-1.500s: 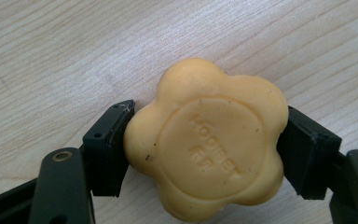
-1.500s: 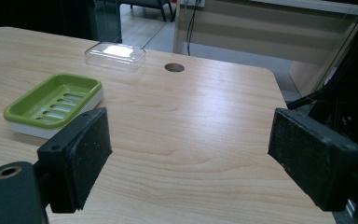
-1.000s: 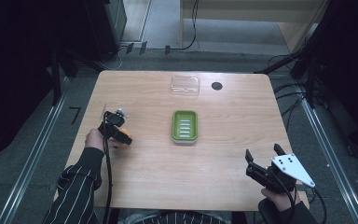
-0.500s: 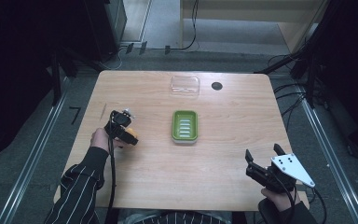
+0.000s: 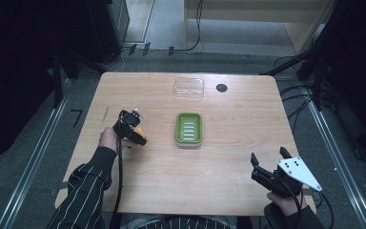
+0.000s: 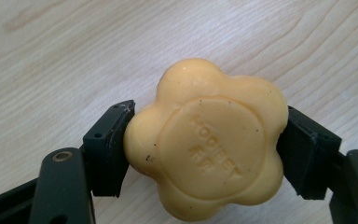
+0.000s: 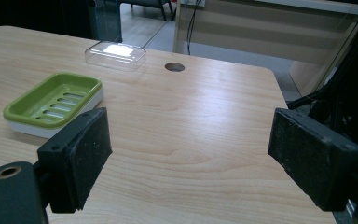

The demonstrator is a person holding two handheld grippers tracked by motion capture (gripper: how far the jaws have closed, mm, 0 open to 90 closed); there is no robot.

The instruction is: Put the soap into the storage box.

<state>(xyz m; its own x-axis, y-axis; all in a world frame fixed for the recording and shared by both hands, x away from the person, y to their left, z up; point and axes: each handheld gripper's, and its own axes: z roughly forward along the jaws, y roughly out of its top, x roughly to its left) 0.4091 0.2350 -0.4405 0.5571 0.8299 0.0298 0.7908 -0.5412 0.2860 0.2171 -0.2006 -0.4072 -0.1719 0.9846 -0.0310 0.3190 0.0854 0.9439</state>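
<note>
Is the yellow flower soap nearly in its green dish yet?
Partly. Picking up is done: the left gripper is shut on the soap. It hangs beside the green dish, which is empty. Left: placing it inside, perhaps adding the clear lid. The right gripper waits open.

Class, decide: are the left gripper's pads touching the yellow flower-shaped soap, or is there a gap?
Touching. In the left gripper view both pads of the left gripper press against opposite sides of the yellow soap, with no gap on either side.

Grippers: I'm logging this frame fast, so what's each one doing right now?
Left gripper: shut on the yellow flower-shaped soap, held over the table.
Right gripper: open, nothing between its jaws, near the table's front right corner.
</note>
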